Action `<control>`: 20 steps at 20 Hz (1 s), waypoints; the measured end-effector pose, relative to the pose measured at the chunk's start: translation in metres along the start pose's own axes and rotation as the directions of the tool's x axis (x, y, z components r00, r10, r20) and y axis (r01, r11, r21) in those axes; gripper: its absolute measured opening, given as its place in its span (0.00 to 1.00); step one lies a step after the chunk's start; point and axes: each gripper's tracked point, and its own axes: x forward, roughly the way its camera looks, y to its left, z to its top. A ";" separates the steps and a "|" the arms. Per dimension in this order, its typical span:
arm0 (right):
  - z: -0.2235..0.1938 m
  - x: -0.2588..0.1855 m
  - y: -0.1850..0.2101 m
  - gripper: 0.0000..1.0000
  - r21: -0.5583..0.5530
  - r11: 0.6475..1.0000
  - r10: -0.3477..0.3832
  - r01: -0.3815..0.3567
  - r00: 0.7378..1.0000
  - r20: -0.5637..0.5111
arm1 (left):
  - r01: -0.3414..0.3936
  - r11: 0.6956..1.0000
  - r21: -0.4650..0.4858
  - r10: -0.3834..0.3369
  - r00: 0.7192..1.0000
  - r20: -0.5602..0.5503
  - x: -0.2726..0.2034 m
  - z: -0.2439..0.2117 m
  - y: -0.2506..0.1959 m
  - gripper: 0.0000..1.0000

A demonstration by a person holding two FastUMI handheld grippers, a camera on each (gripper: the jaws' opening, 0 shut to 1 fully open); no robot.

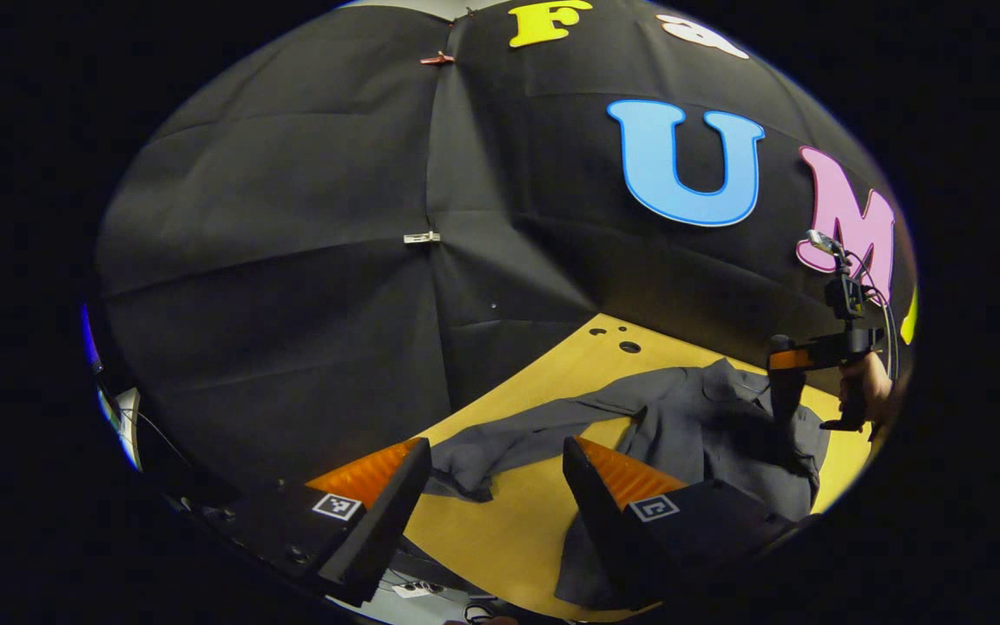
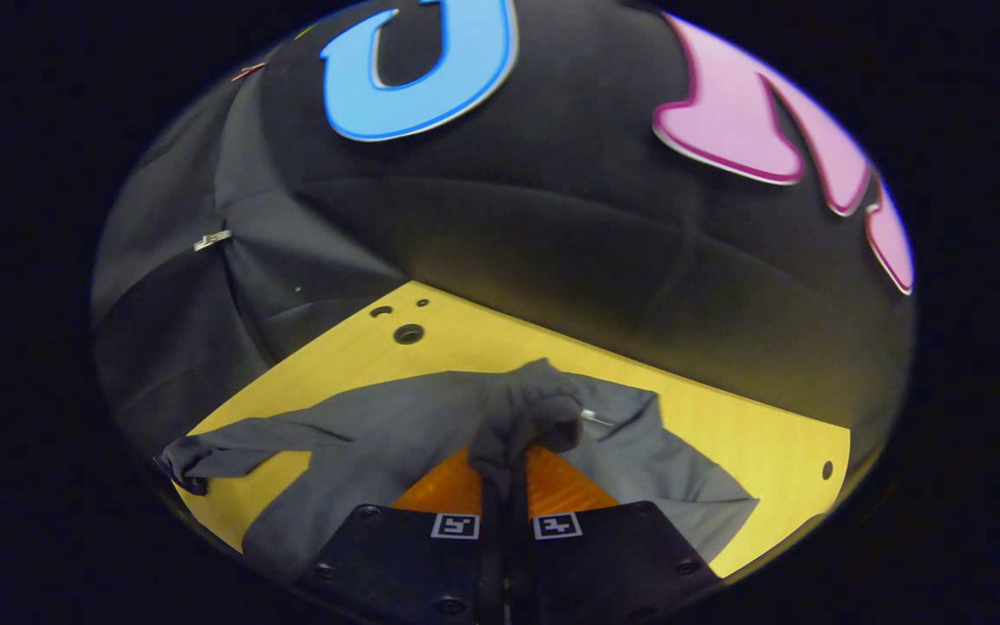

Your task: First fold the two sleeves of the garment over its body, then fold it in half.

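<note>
Your left tool [image 1: 491, 464] hung wide open just above the outstretched sleeve [image 1: 500, 443] of the dark grey fabric garment [image 2: 361, 434], which lay spread on the yellow wooden table [image 2: 726, 425]. Your right tool [image 2: 509, 469] was pinched tight on the other sleeve [image 2: 526, 412]; I'd say lay it flat across the body.

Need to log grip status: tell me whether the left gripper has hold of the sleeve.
No. The left gripper is open, jaws spread above the sleeve on the table.
</note>
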 end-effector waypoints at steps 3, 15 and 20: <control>-0.008 0.028 0.045 0.08 -0.011 0.999 0.052 -0.052 0.998 -0.038 | -0.015 1.000 -0.015 0.015 1.000 -0.019 0.003 -0.005 0.010 0.96; -0.035 0.079 0.114 0.44 0.042 0.997 0.075 -0.070 0.989 -0.127 | -0.074 0.990 -0.118 0.058 0.989 -0.134 0.027 -0.052 0.051 0.96; -0.019 0.056 0.112 0.94 0.004 1.000 0.028 -0.027 0.997 -0.076 | -0.096 0.992 -0.082 0.080 0.980 -0.182 0.055 -0.069 0.079 0.92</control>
